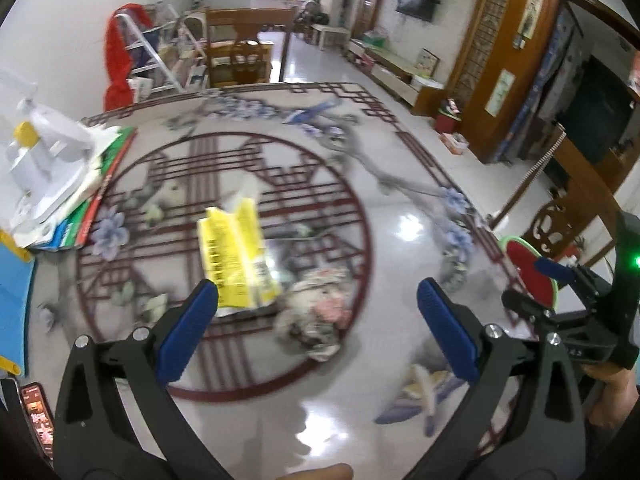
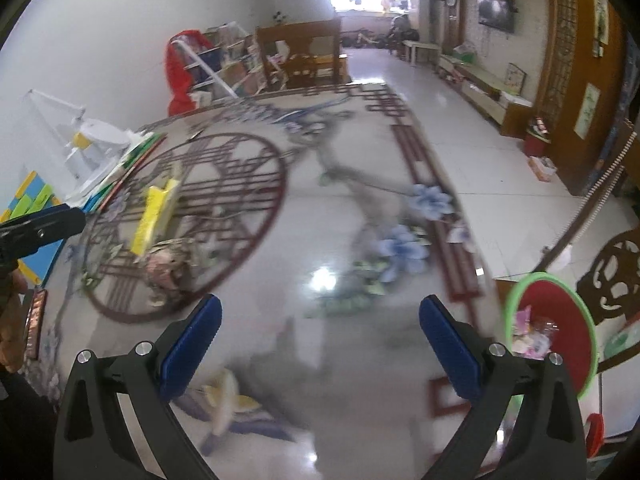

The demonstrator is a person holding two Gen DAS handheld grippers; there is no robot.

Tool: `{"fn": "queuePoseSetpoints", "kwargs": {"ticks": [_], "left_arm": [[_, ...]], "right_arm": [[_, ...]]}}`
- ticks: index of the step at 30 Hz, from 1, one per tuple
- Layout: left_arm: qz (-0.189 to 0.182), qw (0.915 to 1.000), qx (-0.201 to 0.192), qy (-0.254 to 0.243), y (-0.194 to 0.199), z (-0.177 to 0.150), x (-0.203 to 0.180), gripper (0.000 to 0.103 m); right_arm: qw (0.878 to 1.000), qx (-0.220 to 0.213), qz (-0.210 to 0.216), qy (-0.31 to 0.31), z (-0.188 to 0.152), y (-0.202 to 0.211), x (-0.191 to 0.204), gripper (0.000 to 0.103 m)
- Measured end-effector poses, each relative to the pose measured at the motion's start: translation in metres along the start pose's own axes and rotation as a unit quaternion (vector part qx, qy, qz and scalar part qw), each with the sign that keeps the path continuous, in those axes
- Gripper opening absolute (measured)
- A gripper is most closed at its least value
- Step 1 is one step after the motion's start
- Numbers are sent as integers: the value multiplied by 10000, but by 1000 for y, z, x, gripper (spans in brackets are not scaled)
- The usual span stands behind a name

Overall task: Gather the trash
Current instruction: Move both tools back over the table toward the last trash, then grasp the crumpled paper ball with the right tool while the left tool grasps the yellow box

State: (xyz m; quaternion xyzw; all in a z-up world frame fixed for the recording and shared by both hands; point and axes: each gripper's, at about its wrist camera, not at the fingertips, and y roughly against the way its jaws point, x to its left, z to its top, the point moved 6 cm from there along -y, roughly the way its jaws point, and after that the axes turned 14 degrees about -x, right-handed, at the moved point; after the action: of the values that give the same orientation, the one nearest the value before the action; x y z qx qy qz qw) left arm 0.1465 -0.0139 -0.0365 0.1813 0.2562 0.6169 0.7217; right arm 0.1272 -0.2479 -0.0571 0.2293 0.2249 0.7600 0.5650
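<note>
A torn yellow wrapper (image 1: 236,256) lies on the patterned table (image 1: 400,240), with a crumpled floral paper wad (image 1: 316,316) just right of it. My left gripper (image 1: 316,312) is open above them, its left pad (image 1: 192,332) beside the wrapper's lower edge. The right wrist view shows the yellow wrapper (image 2: 154,216) and the wad (image 2: 168,268) at the left. My right gripper (image 2: 318,336) is open over bare table, nothing between its fingers. A red bin with a green rim (image 2: 560,320) stands off the table's right edge and holds pink and clear wrappers (image 2: 532,332). That bin (image 1: 528,272) sits partly behind the other gripper (image 1: 560,280).
A white desk lamp (image 1: 44,160) rests on stacked books (image 1: 104,184) at the table's left, with a blue folder (image 1: 12,300) and a phone (image 1: 38,420) nearer me. A carved wooden chair (image 2: 616,272) stands behind the bin. A tiled floor runs beyond the table.
</note>
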Motion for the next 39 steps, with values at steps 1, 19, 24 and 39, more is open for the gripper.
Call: {"fn": "queuePoseSetpoints", "kwargs": {"ticks": [1, 19, 24, 39], "left_arm": [[40, 10000, -15, 25, 1, -1, 6, 97], [365, 9942, 570, 840, -74, -12, 72, 97], [365, 9923, 744, 922, -104, -16, 72, 97], [552, 9888, 1181, 732, -140, -36, 84, 97]], "right_arm": [[10000, 28, 49, 24, -1, -3, 6, 95], [9920, 462, 1029, 565, -10, -67, 139, 96], [9919, 547, 1010, 546, -16, -87, 145, 96], [9884, 812, 1168, 534, -31, -133, 154, 95]]}}
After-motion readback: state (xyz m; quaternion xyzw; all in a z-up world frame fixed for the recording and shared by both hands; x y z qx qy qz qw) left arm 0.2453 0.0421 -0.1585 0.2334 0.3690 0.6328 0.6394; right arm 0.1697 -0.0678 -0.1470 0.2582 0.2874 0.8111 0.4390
